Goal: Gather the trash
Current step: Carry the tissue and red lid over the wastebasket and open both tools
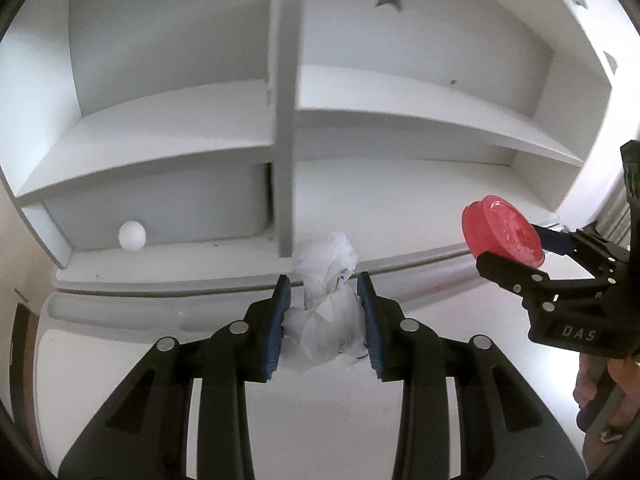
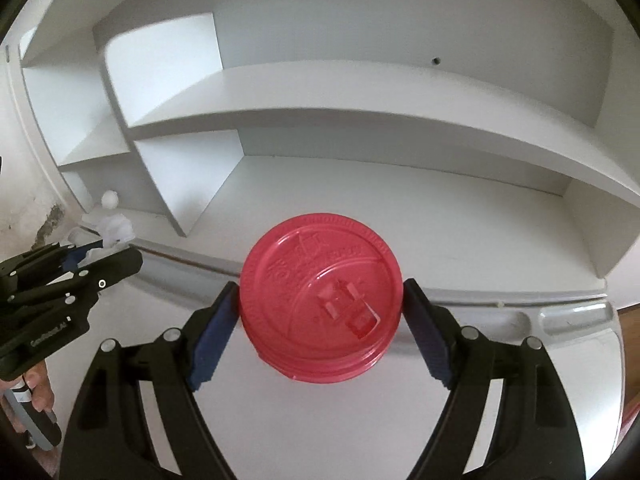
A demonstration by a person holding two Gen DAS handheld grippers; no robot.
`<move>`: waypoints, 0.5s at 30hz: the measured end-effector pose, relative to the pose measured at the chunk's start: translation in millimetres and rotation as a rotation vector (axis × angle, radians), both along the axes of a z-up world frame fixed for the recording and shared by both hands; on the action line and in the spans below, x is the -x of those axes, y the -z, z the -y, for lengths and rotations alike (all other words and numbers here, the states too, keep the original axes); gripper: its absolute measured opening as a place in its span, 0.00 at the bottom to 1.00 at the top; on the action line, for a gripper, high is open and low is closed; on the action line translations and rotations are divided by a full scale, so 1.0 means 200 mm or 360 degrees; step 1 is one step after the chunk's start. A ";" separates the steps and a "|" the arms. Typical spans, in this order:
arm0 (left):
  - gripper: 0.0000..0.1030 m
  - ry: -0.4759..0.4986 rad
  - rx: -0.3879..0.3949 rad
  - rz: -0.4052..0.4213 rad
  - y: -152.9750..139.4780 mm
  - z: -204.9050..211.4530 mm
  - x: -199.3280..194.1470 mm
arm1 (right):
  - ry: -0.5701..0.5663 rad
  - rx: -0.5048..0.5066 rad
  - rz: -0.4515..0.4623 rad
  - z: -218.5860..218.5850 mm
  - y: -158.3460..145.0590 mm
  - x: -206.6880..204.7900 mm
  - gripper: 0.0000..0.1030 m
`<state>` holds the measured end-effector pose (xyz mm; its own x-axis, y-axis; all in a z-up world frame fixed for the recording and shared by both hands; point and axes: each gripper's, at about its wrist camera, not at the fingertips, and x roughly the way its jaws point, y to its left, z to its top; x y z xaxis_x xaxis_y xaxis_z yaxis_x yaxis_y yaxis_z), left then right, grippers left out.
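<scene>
Left gripper (image 1: 324,292) is clamped on a crumpled white paper wad (image 1: 326,312), held above the white desk (image 1: 120,360). Right gripper (image 2: 320,300) has its 2 jaws squeezing a red plastic cup lid (image 2: 320,300) in front of the white shelf unit (image 2: 360,92).

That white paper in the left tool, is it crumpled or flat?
Crumpled: the white paper bulges in creased folds between the left tool pads.
</scene>
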<state>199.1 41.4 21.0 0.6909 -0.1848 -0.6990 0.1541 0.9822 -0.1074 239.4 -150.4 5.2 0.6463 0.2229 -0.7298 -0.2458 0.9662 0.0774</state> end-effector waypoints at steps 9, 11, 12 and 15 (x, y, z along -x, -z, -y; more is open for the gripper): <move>0.32 0.0160 0.0059 0.0028 -0.09 0.20 0.24 | 0.0071 -0.0006 0.0045 0.20 -0.10 0.32 0.77; 0.32 0.0215 0.0058 0.0016 -0.11 0.28 0.31 | 0.0108 -0.0029 0.0052 0.28 -0.10 0.40 0.77; 0.32 0.0245 0.0048 0.0019 -0.11 0.33 0.33 | 0.0124 -0.0036 0.0054 0.31 -0.10 0.43 0.77; 0.32 0.0353 0.0044 0.0019 -0.14 0.46 0.45 | 0.0199 -0.0056 0.0067 0.47 -0.11 0.57 0.77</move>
